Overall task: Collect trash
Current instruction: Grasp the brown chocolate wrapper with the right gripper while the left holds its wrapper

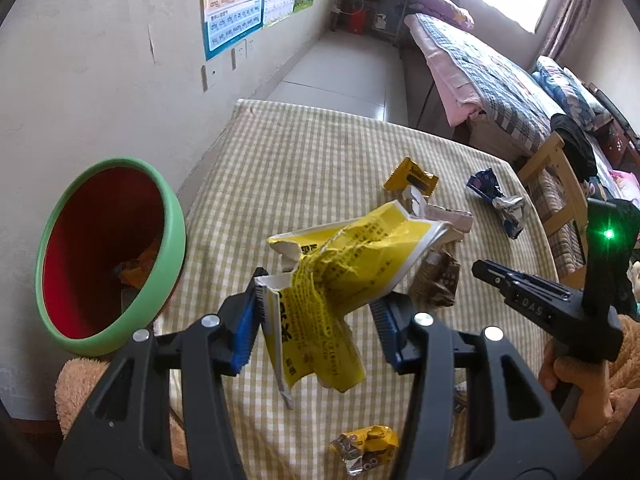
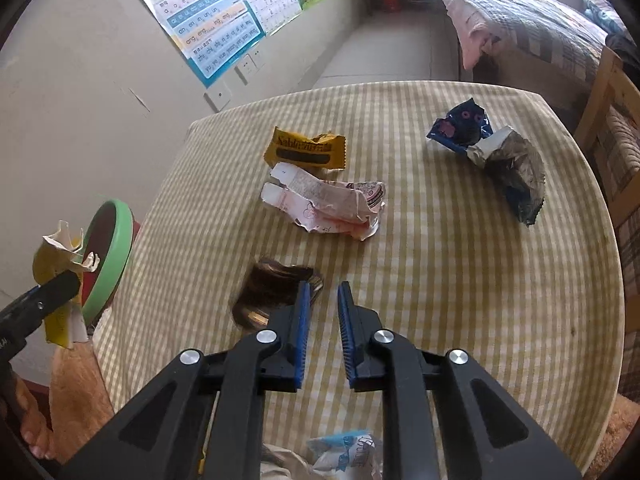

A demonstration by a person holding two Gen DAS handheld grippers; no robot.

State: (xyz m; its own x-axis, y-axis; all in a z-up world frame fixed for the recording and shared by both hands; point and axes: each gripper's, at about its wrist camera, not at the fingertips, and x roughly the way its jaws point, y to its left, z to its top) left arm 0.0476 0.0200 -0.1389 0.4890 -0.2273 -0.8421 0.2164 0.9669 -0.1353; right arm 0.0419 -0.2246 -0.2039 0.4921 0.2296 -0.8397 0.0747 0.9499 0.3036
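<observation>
The left gripper (image 1: 316,320) clamps a yellow bag (image 1: 340,264) clear of the bench (image 1: 320,140), beside the bin (image 1: 108,256), while the right gripper (image 2: 323,320), narrowly open and empty, hovers beside a brown wrapper (image 2: 272,294).

- A checked tabletop (image 2: 440,280) stands against the wall.
- Letter posters (image 2: 216,20) hang on the wall beyond the tabletop.
- A bed (image 1: 492,80) with a checked quilt lies beyond the tabletop.
- A wooden chair (image 1: 560,184) stands just beside the tabletop.
</observation>
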